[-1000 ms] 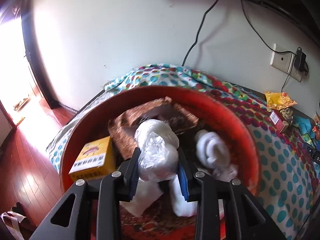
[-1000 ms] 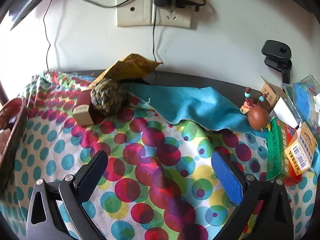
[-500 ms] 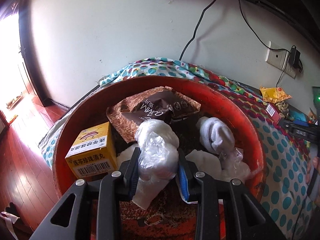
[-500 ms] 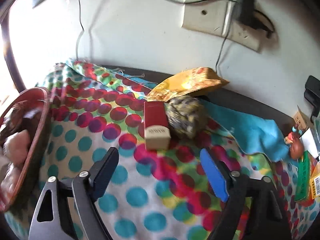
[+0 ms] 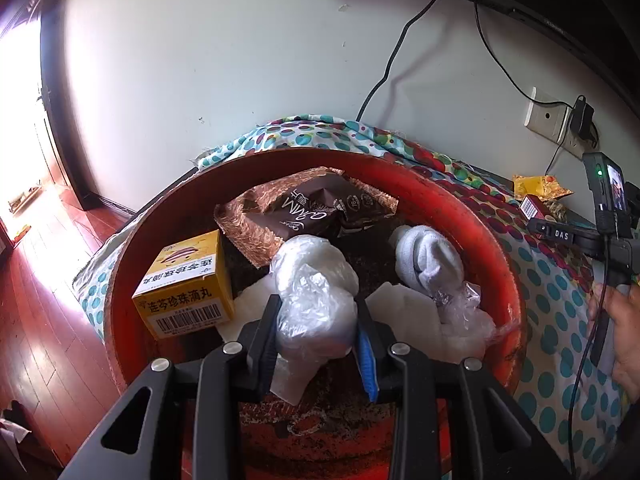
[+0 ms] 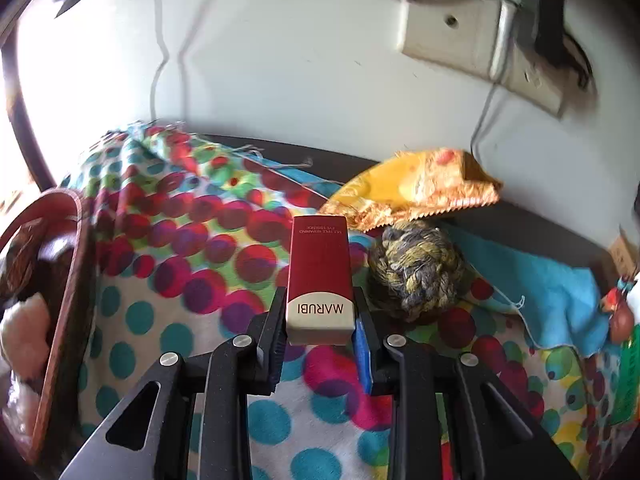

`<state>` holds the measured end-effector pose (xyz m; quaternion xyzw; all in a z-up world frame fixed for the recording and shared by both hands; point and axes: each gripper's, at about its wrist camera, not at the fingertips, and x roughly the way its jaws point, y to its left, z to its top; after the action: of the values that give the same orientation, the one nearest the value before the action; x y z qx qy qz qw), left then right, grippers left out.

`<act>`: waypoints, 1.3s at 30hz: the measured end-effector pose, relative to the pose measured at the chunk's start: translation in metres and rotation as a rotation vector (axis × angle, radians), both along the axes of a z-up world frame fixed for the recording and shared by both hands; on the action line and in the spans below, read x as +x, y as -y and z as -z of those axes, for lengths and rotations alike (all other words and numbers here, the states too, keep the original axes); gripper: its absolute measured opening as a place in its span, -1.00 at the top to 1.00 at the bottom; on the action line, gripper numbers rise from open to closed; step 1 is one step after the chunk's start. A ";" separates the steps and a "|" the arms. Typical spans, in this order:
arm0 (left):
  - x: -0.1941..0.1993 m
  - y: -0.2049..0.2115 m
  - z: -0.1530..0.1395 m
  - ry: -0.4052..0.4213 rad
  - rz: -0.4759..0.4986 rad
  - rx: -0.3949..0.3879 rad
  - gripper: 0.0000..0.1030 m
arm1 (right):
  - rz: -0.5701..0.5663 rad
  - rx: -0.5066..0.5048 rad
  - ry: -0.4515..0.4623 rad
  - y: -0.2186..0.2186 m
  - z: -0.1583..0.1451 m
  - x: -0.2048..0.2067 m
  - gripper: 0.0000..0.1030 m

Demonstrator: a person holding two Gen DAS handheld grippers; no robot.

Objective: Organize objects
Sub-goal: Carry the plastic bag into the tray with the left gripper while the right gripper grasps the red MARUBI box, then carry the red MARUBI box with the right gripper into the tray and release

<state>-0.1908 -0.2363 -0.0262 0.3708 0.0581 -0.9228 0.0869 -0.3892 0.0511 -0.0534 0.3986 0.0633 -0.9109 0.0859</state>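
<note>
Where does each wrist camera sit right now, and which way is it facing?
Left wrist: on the left gripper, angled down into the red basin; jaws clamp a plastic-wrapped bundle; a hand at the right edge.
Right wrist: on the right gripper, angled down toward the wall; jaws closing around the red box.
Shared: basin, red box, yellow packet, polka-dot cloth.
</note>
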 end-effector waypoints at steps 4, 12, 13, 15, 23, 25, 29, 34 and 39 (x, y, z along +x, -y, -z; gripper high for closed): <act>0.002 -0.004 -0.001 0.007 -0.002 -0.011 0.34 | -0.027 0.010 -0.020 0.007 -0.004 0.011 0.49; 0.017 -0.012 0.007 0.045 0.009 0.019 0.35 | -0.052 -0.035 -0.021 0.000 -0.011 0.037 0.48; 0.020 -0.015 0.012 0.060 0.015 0.017 0.36 | -0.055 -0.044 -0.025 -0.001 -0.014 0.040 0.48; 0.020 -0.016 0.020 0.082 0.008 0.021 0.36 | -0.066 -0.059 -0.038 -0.003 -0.021 0.049 0.48; -0.005 -0.005 0.022 0.099 -0.079 -0.012 0.04 | -0.160 -0.121 -0.083 0.025 -0.059 0.078 0.48; -0.002 -0.008 0.018 0.091 -0.088 -0.041 -0.51 | -0.203 -0.128 -0.091 0.043 -0.067 0.087 0.48; 0.022 -0.009 0.003 0.022 -0.098 -0.061 -0.79 | -0.291 -0.112 -0.089 0.085 -0.071 0.101 0.48; 0.048 -0.003 -0.010 -0.013 -0.108 -0.041 -0.79 | -0.370 -0.071 -0.078 0.125 -0.063 0.122 0.48; 0.069 0.004 -0.019 -0.047 -0.136 0.008 -0.79 | -0.396 -0.037 -0.078 0.145 -0.058 0.134 0.48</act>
<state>-0.1217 -0.2404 -0.0070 0.3446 0.0890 -0.9230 0.1463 -0.2555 -0.0936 0.0042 0.3410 0.1269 -0.8921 0.2681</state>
